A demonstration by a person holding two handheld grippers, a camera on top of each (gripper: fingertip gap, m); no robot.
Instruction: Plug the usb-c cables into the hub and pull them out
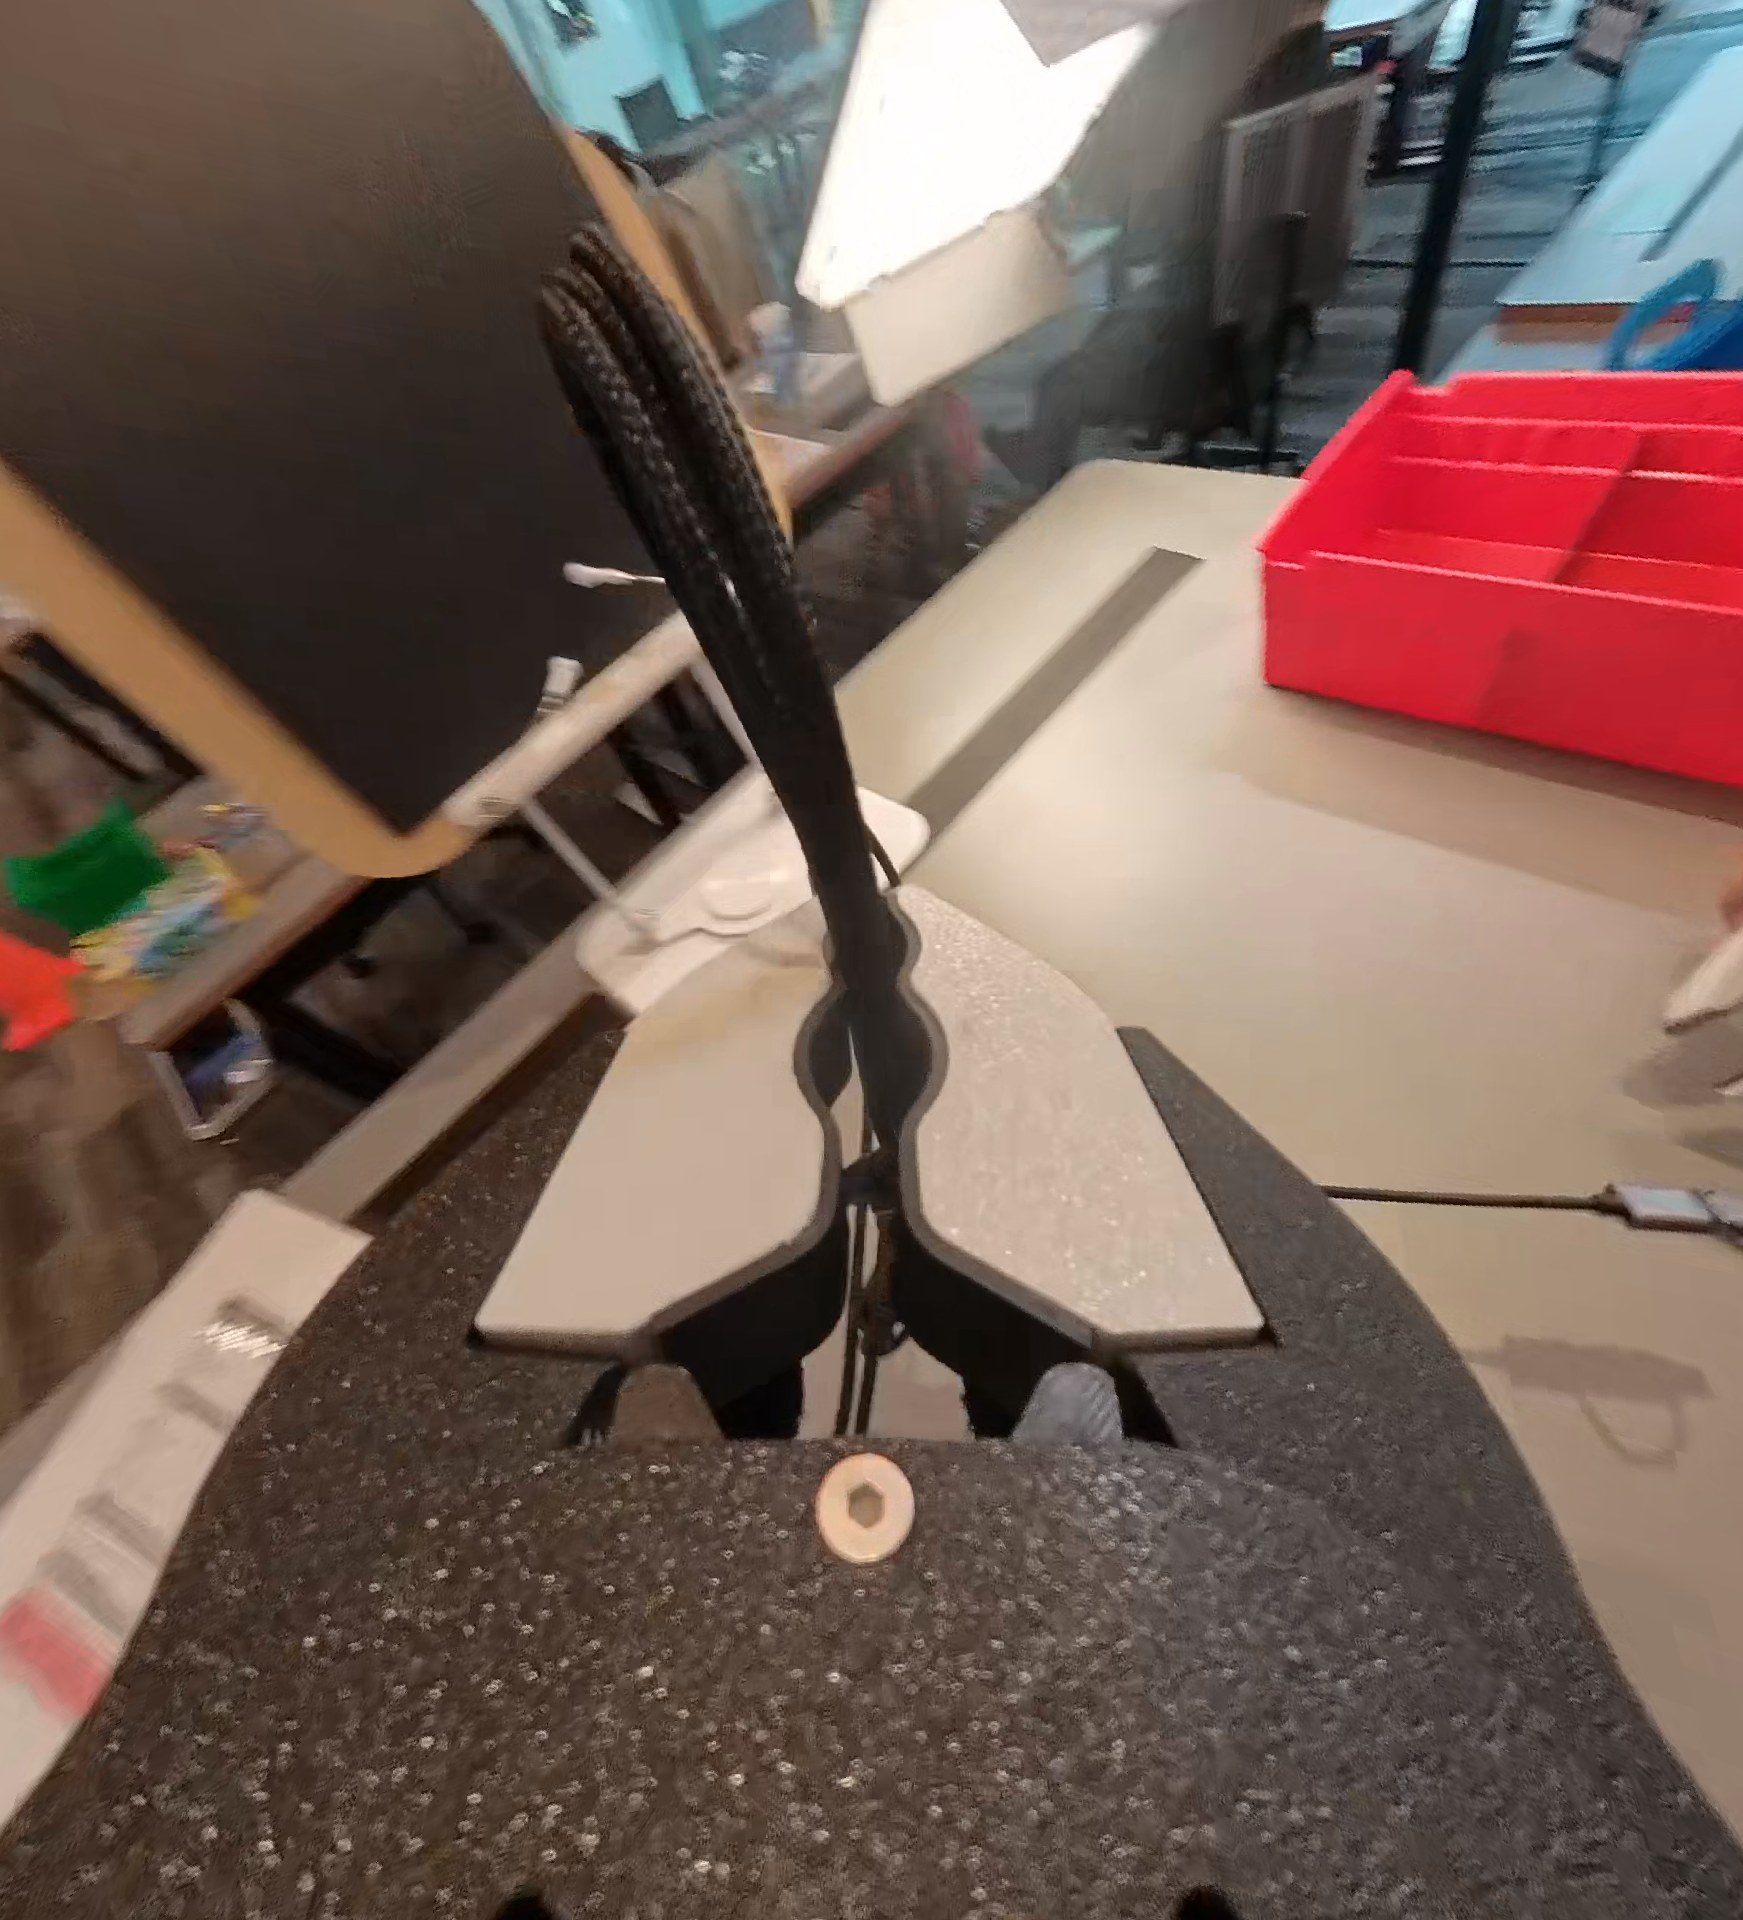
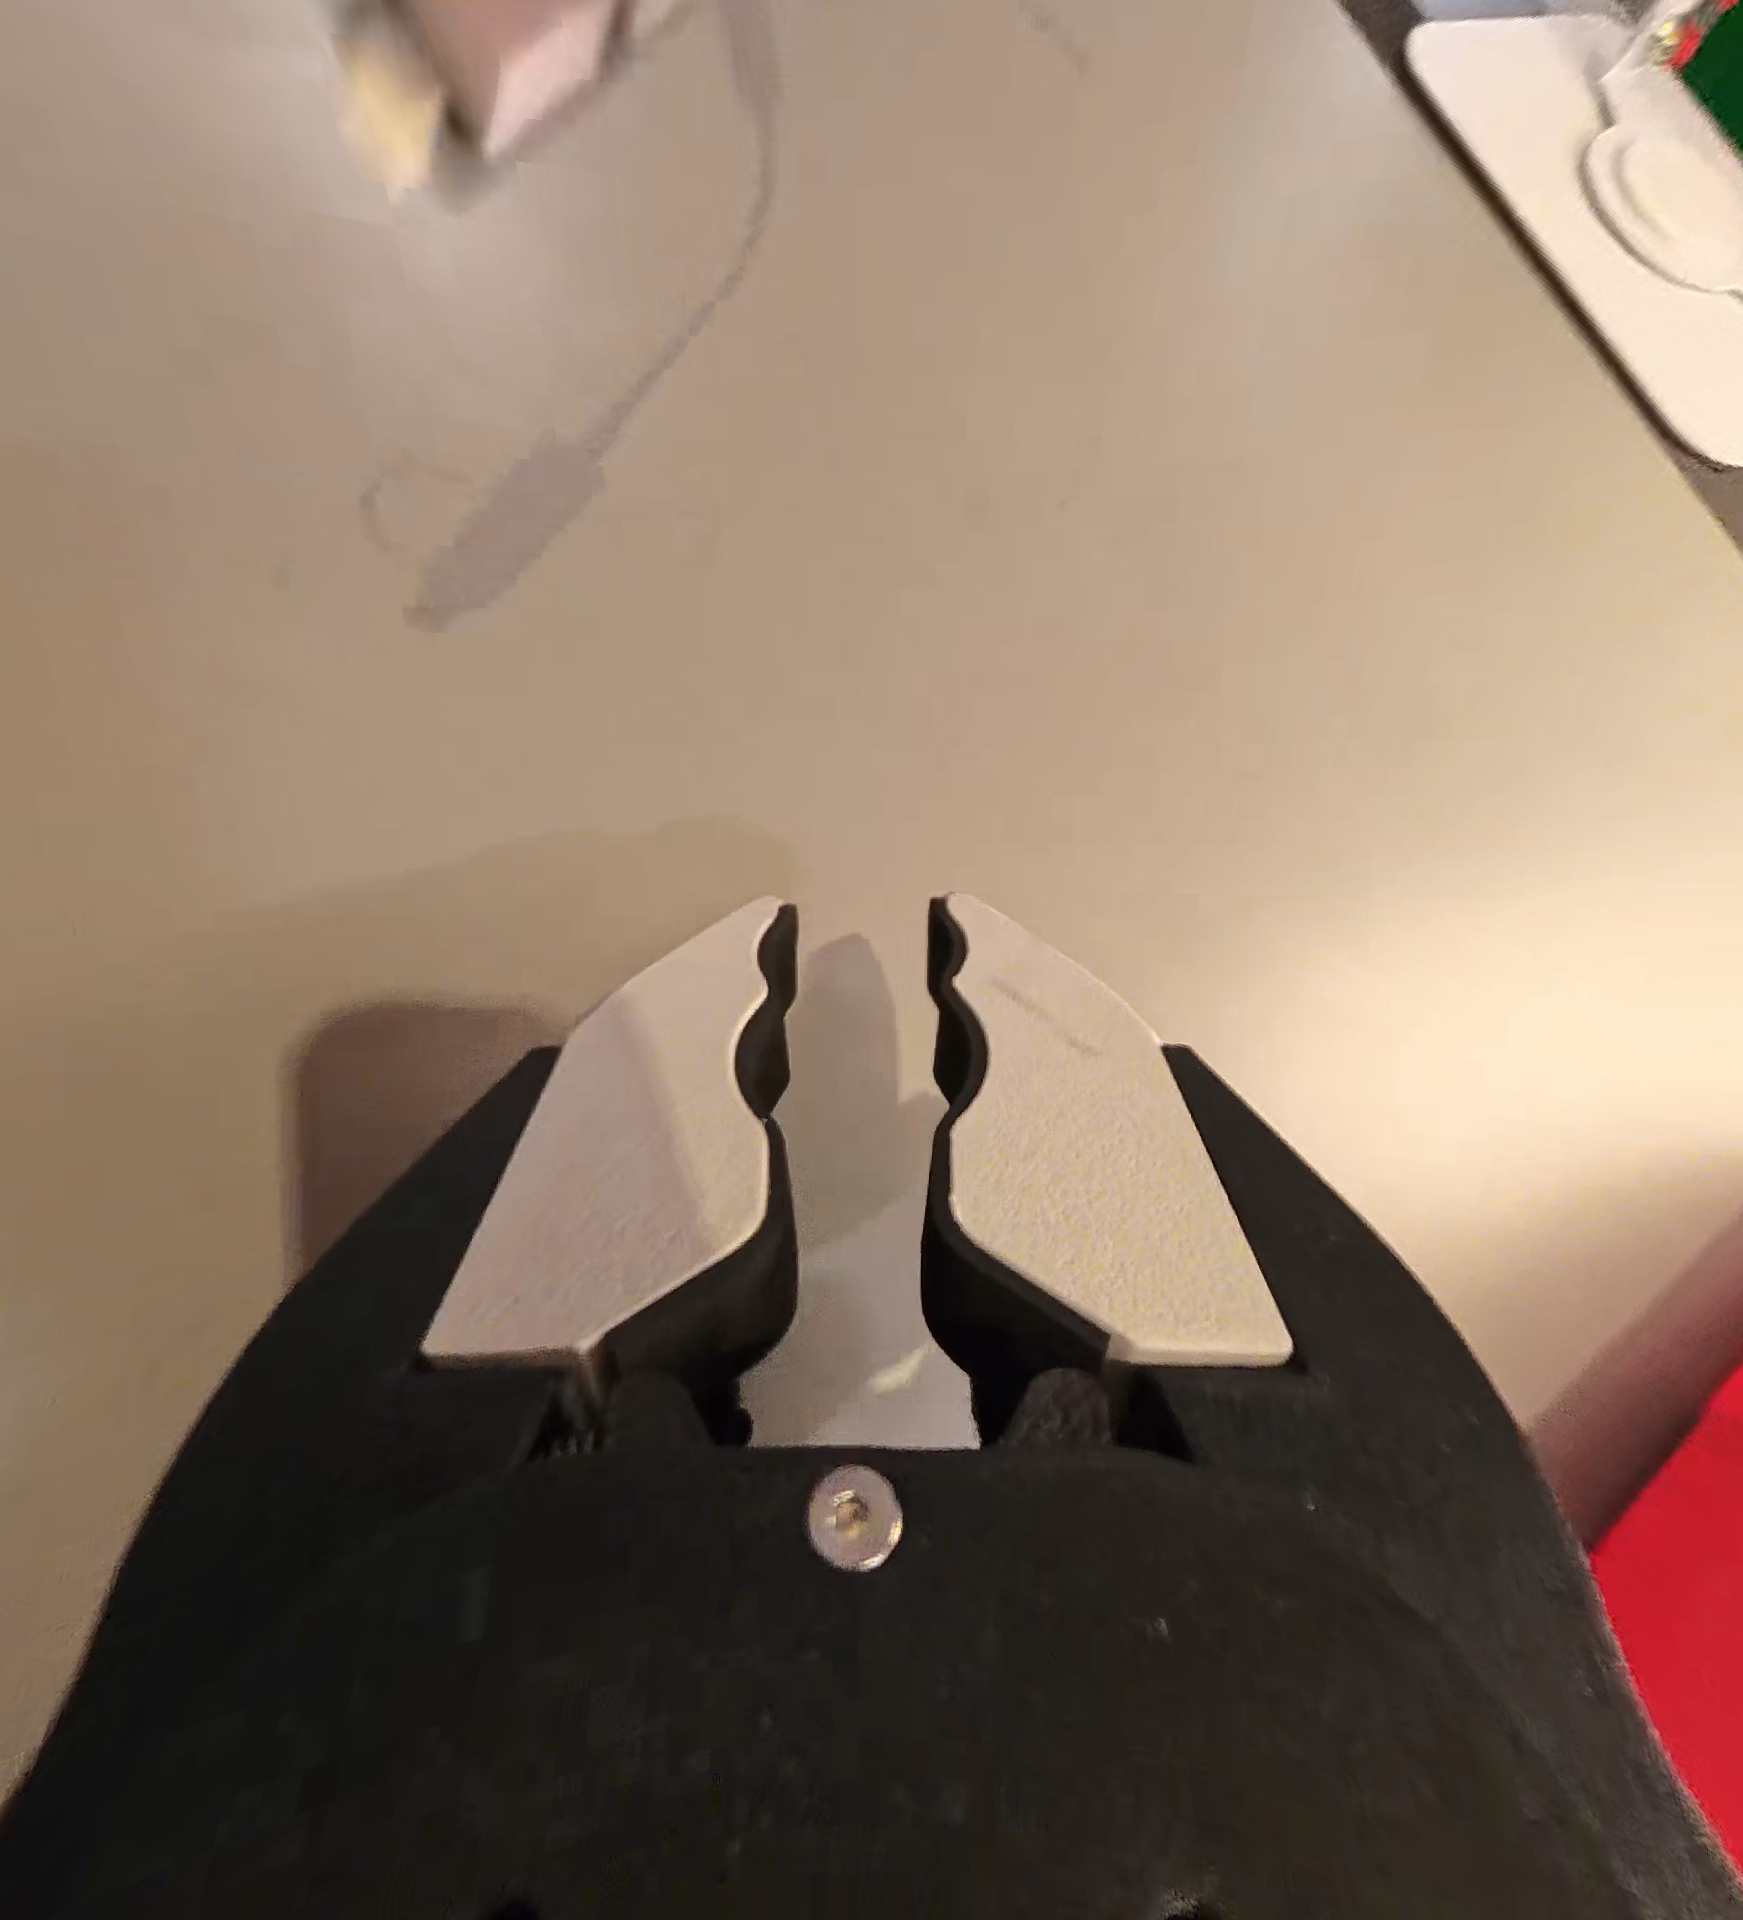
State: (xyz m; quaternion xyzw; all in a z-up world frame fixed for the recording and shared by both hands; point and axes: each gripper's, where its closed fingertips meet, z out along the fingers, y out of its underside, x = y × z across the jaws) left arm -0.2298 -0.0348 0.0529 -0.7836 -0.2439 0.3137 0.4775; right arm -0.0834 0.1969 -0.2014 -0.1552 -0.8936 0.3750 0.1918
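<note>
closest to us, our left claw [image 1: 872,1023] is pressed together around a bundle of black braided usb-c cables [image 1: 711,540], pinching them in the scalloped notches of its grey fingers [image 1: 1043,1132]. the bundle rises stiffly out of the grip and arches away to the upper left, so the woven sheath seems firm enough to hold its own curve, yet light and springy. we judge that holding mid-length like this gives little control of a plug; a grip on the hard connector shell would steer it better, and the sheath's rough weave should resist slipping.

our right claw [image 2: 862,935] hangs spread and empty over the smooth beige tabletop [image 2: 1054,623], its matte fingertips apart.

farther right in the left wrist view, the hub [image 1: 1719,1210] lies flat on the tabletop, a small silvery slab with a thin dark lead running from it. it looks light enough to skid when pushed, so we would brace it. whether anything is plugged in, we cannot tell.

beyond sits a red plastic tray [image 1: 1532,634] with dividers, and a white moulded tray [image 1: 742,914] near the table's edge.
</note>
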